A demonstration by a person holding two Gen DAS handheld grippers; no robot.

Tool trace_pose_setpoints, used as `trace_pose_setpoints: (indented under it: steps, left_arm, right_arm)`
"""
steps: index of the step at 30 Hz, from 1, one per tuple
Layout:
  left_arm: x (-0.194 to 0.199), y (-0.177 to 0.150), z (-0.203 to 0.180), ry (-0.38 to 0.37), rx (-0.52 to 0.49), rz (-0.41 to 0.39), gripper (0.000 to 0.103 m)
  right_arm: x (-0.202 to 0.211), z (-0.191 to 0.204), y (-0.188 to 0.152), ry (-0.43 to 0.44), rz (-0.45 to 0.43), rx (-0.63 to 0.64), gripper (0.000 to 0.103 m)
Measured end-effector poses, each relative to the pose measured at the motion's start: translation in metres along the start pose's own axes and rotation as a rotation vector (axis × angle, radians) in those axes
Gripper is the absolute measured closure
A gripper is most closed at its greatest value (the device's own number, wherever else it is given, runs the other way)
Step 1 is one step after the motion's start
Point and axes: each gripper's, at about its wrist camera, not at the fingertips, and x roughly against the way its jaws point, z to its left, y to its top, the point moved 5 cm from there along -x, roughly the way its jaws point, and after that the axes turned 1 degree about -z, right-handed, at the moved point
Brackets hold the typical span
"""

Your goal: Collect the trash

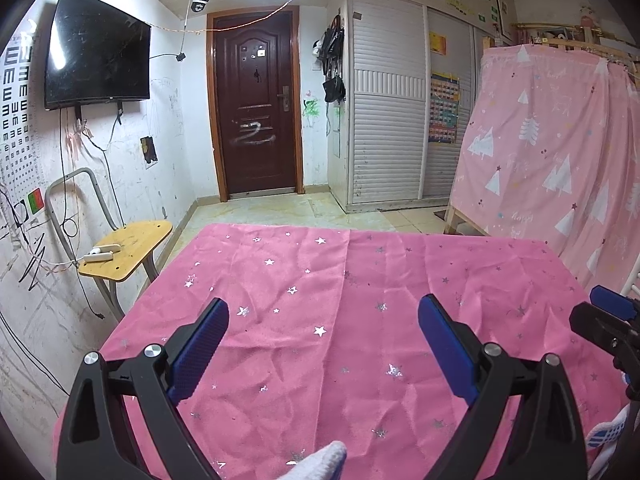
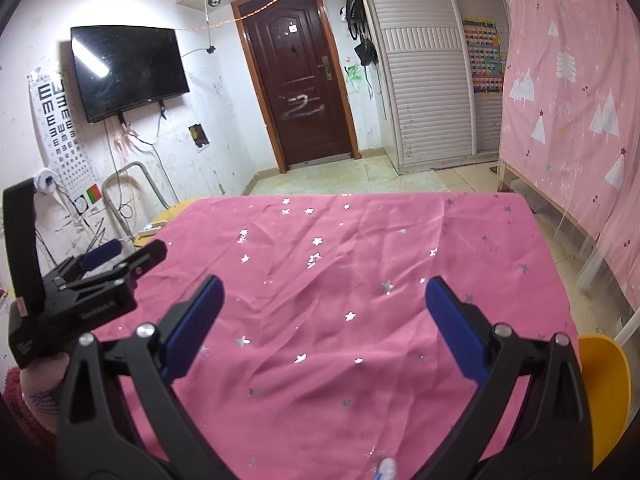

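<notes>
A table under a pink cloth with silver stars (image 1: pixel 320 280) fills the lower half of both views (image 2: pixel 340 272). No trash shows on it in either view. My left gripper (image 1: pixel 324 312) is open and empty above the cloth's near part. My right gripper (image 2: pixel 324 292) is open and empty above the cloth too. The left gripper also shows at the left edge of the right wrist view (image 2: pixel 100 276). The right gripper shows at the right edge of the left wrist view (image 1: pixel 608 316).
A yellow chair (image 1: pixel 124 248) with a white power strip (image 1: pixel 102 253) stands left of the table. A yellow object (image 2: pixel 604 392) sits at the table's right near corner. A pink curtained bunk (image 1: pixel 560 140) stands to the right. A brown door (image 1: pixel 256 104) and a wall TV (image 1: pixel 96 44) are behind.
</notes>
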Motion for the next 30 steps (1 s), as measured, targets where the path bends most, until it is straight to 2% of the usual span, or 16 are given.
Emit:
trace_pose_setpoints:
  steps: [9, 20, 27, 30]
  left_arm:
    - [0.004, -0.0018, -0.0056, 0.007, -0.036, -0.016, 0.015]
    - [0.0039, -0.0007, -0.0012, -0.004, -0.018, -0.02, 0.015]
    - [0.0052, 0.0017, 0.0017, 0.046, -0.026, -0.017, 0.015]
    - [0.0049, 0.0019, 0.0015, 0.023, -0.029, -0.009, 0.015]
  right_arm:
    - [-0.0009, -0.0002, -0.0026, 0.0, -0.001, -0.001, 0.006]
    - [-0.0006, -0.0013, -0.0017, 0.001, -0.001, -0.002, 0.006]
    - [-0.0005, -0.0017, -0.0014, 0.001, -0.001, -0.002, 0.006]
    - [-0.0004, -0.0019, -0.0012, 0.001, -0.001, -0.002, 0.006]
